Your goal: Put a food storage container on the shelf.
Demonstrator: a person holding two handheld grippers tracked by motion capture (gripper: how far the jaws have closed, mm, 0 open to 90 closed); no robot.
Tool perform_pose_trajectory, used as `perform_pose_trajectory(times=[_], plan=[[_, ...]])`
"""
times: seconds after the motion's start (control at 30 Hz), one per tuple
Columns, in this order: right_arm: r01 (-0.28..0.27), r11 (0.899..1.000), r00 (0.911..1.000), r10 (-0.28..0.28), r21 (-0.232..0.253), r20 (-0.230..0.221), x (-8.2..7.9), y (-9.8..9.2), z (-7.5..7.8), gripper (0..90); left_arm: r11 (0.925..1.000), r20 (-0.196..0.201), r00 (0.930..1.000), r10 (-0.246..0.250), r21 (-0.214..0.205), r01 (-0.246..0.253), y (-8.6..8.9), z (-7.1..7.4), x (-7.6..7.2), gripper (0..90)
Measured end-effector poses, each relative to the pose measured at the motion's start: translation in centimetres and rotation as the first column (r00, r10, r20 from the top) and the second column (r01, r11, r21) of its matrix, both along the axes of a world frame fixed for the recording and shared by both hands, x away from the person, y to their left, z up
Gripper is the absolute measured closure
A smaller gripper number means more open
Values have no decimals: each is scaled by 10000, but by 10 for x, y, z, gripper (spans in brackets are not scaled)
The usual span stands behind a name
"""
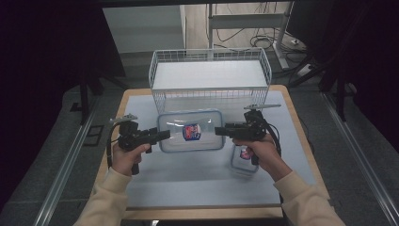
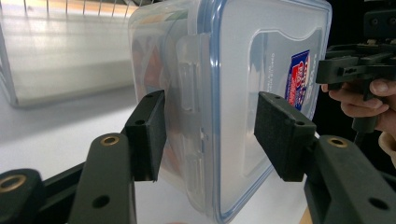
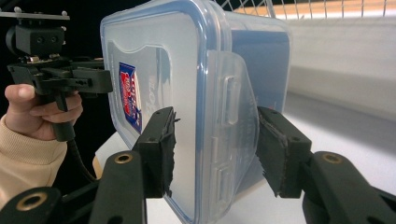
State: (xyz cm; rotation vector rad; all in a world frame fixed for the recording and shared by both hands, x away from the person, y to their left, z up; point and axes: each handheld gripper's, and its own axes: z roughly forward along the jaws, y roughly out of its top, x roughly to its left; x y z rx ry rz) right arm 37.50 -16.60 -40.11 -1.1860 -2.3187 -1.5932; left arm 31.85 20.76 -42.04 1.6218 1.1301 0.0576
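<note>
Clear plastic box (image 1: 190,131) clamped endwise; left gripper (image 1: 160,135) and right gripper (image 1: 220,131) each half-open.

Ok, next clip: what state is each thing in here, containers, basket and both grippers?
Large lidded container: lid on, side latches down, held at both short ends.
Small container: on the table under the right hand, lid on; latches cannot be told.
Wire basket: upright at the far end of the table, nothing in it.
Left gripper: jaws clamped on the large container's left end.
Right gripper: jaws clamped on its right end.
</note>
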Motion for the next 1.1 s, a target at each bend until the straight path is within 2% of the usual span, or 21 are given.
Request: perform_pose_trajectory(times=[0.6, 1.1], plan=[[177, 9998, 9967, -185, 107, 789, 7, -9, 46, 492, 9999, 733, 9972, -112, 39, 109, -9, 44, 16, 452], [409, 9989, 9941, -428, 218, 997, 24, -19, 65, 492, 9995, 938, 9951, -307, 108, 299, -18, 64, 41, 453]])
